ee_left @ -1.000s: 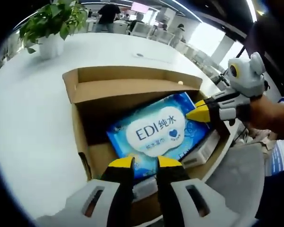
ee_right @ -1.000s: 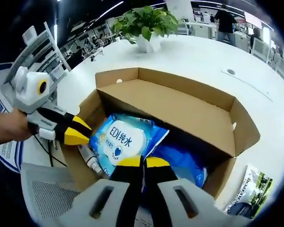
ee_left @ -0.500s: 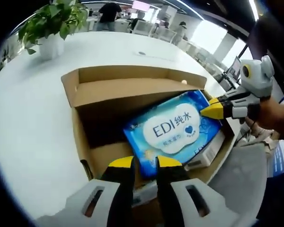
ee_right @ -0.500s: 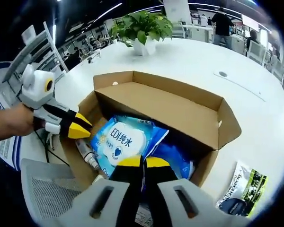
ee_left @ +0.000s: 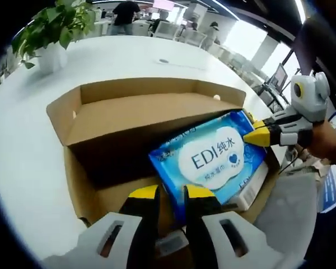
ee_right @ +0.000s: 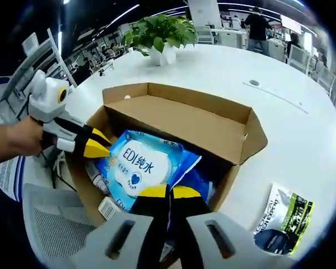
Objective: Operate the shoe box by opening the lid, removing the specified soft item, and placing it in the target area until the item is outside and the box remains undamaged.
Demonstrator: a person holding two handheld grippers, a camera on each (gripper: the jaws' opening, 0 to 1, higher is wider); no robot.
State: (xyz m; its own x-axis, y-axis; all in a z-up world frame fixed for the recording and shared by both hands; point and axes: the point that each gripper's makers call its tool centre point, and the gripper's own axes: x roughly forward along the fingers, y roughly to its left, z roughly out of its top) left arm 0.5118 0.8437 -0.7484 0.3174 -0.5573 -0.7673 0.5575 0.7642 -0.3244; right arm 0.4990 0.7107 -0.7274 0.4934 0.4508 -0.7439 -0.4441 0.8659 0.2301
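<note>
indoors, an open cardboard shoe box (ee_left: 129, 120) sits on a white bench (ee_right: 302, 134), its lid flap folded back. a blue wet wipes pack (ee_left: 213, 159) labelled "edi" lies tilted inside the box. the left claw (ee_left: 168, 193) pinches the pack's near edge between its yellow-tipped jaws. the right claw (ee_right: 161, 192) grips the opposite edge, its jaws pressed together on it. a potted green plant (ee_right: 159, 33) stands on the bench beyond the box, and a small dark and green packet (ee_right: 283, 218) lies on the bench beside it.
</note>
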